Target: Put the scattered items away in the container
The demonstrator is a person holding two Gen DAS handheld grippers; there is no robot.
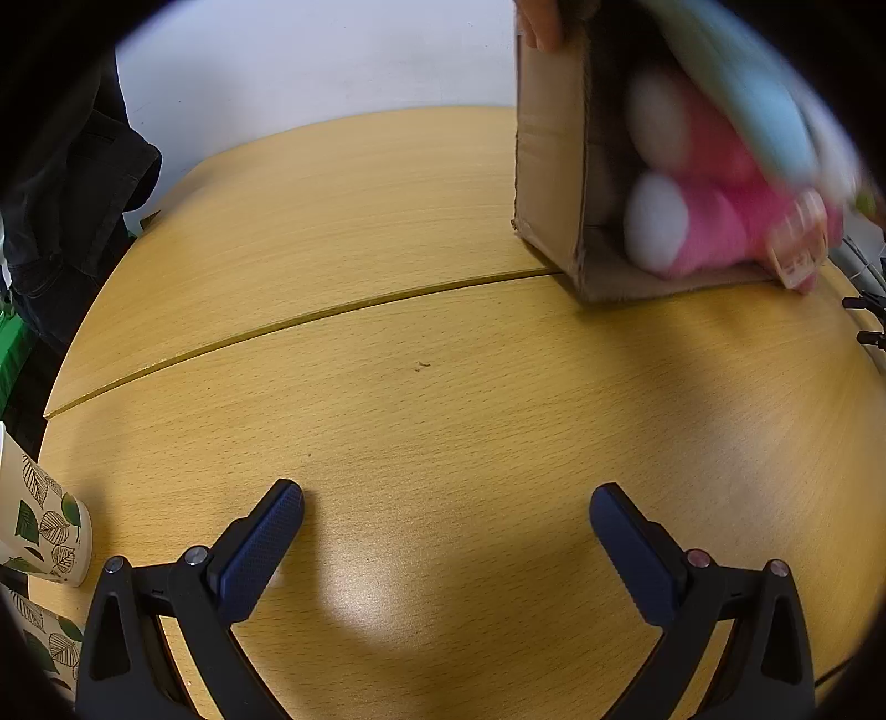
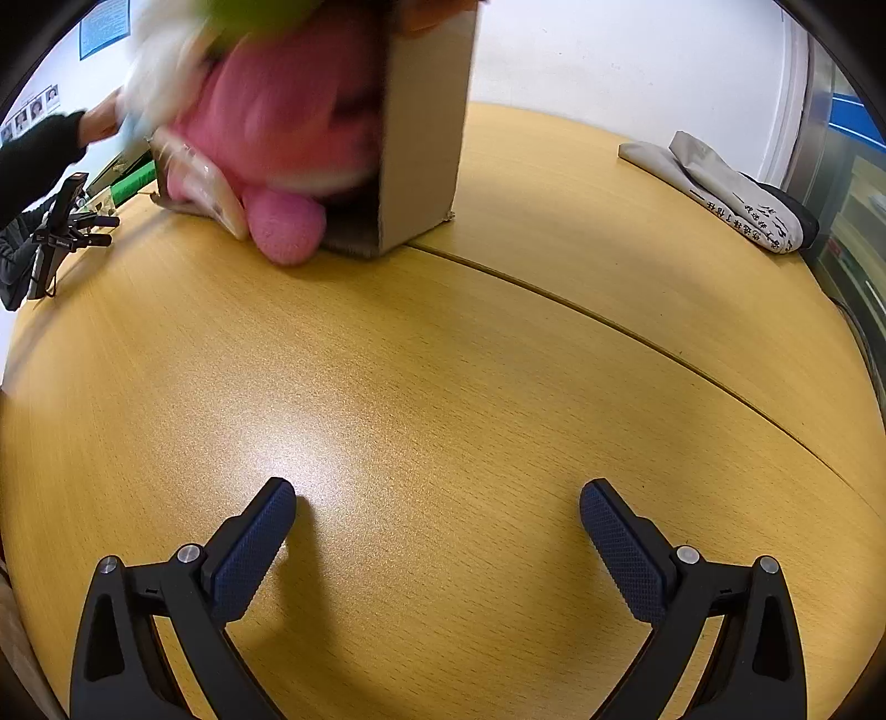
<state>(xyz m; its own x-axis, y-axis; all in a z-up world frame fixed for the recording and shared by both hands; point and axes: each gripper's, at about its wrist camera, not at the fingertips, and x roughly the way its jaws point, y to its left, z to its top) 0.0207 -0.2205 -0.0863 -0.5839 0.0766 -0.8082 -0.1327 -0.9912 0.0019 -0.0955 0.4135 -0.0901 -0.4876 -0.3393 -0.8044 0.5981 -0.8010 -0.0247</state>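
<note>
Both tools idle over the bench (image 1: 387,387). Left tool (image 1: 446,501) is released, jaws wide, nothing between them; right tool (image 2: 437,498) the same.

Cardboard box (image 1: 548,166) stands tipped on its side at the far part of the bench, open mouth toward the cameras, a bare hand (image 1: 540,25) gripping its top edge. Contents are spilling or about to — a pink plush toy (image 1: 714,221) with white ends sits in the mouth, one pink end poking past the lip onto the bench in the right view. Something pale blue and white (image 1: 769,111) is above it, too motion-blurred to name, and a small plastic-wrapped packet (image 2: 205,194) lies at the box edge.

Read: setup stage, items not yet scattered or settled, no tidying begun.

How to do the next bit well, my take:
- Wait until the box is upright and the hand clear — don't reach in while it's moving.
- Plush is soft and bulky: pinch it mid-body and squeeze well in, not on a rounded end, which will likely slip.
- The packet is thin and slick; come in low from its edge.
- Carry fully over the box mouth before letting go.

Not task items, leave alone: leaf-print paper cup (image 1: 39,520) at the left edge, grey cloth bag with printed characters (image 2: 725,194) far right, black tripod (image 2: 61,232) at the rim.
</note>
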